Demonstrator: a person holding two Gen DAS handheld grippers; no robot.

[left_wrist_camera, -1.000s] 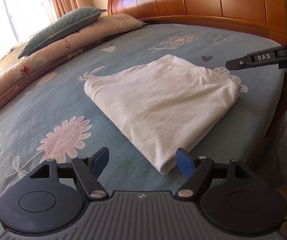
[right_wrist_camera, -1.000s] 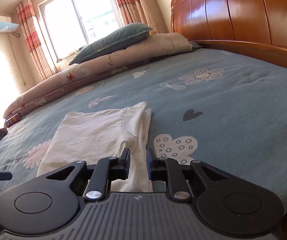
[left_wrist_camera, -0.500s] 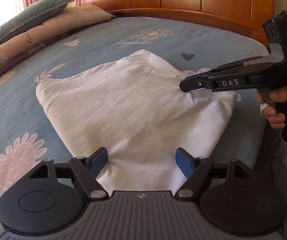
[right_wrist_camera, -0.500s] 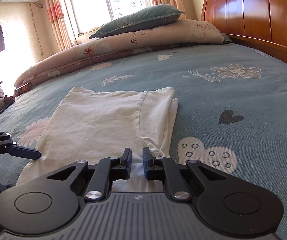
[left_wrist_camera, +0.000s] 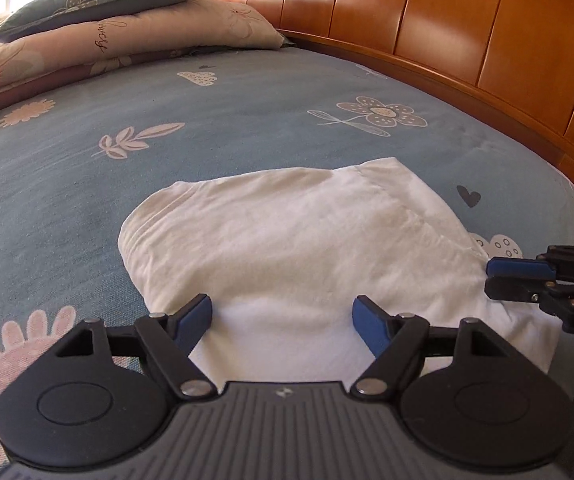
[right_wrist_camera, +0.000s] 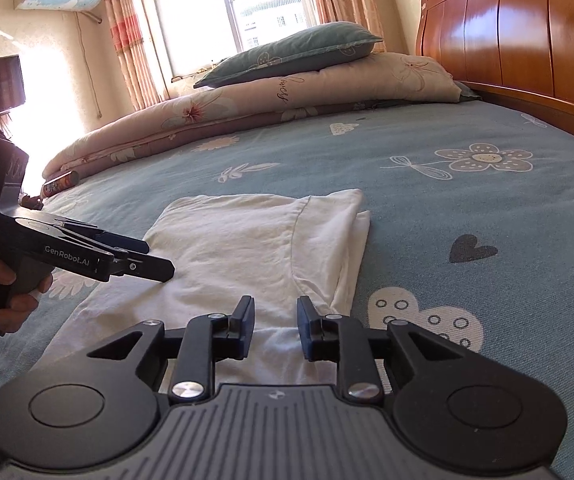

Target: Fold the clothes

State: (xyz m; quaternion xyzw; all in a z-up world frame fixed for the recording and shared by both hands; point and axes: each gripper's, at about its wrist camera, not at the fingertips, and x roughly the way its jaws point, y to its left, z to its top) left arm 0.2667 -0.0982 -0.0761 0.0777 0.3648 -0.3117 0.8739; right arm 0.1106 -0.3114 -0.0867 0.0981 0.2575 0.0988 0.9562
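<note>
A white folded garment [left_wrist_camera: 295, 240] lies flat on the blue flowered bedsheet [left_wrist_camera: 167, 160]. My left gripper [left_wrist_camera: 281, 314] is open wide, its blue pads [left_wrist_camera: 197, 316] either side of the garment's near edge, low over the cloth. From the right wrist view this gripper [right_wrist_camera: 158, 258] reaches in from the left over the garment [right_wrist_camera: 247, 248]. My right gripper [right_wrist_camera: 275, 312] hovers over the garment's near end beside the folded sleeve; its jaws are opening, and cloth lies under the gap without being pinched. In the left wrist view its fingertips [left_wrist_camera: 499, 278] sit at the garment's right edge.
A wooden headboard [left_wrist_camera: 467, 40] runs along the far right. A rolled floral quilt [right_wrist_camera: 287, 96] with a teal pillow [right_wrist_camera: 295, 52] on top lines the window side. A small can [right_wrist_camera: 59, 184] lies by the quilt. A person's hand [right_wrist_camera: 11, 288] grips the left handle.
My left gripper has travelled forward, from short of the garment to over its near edge. The right gripper's jaws narrowed, then widened, and it has settled lower at the garment's right edge.
</note>
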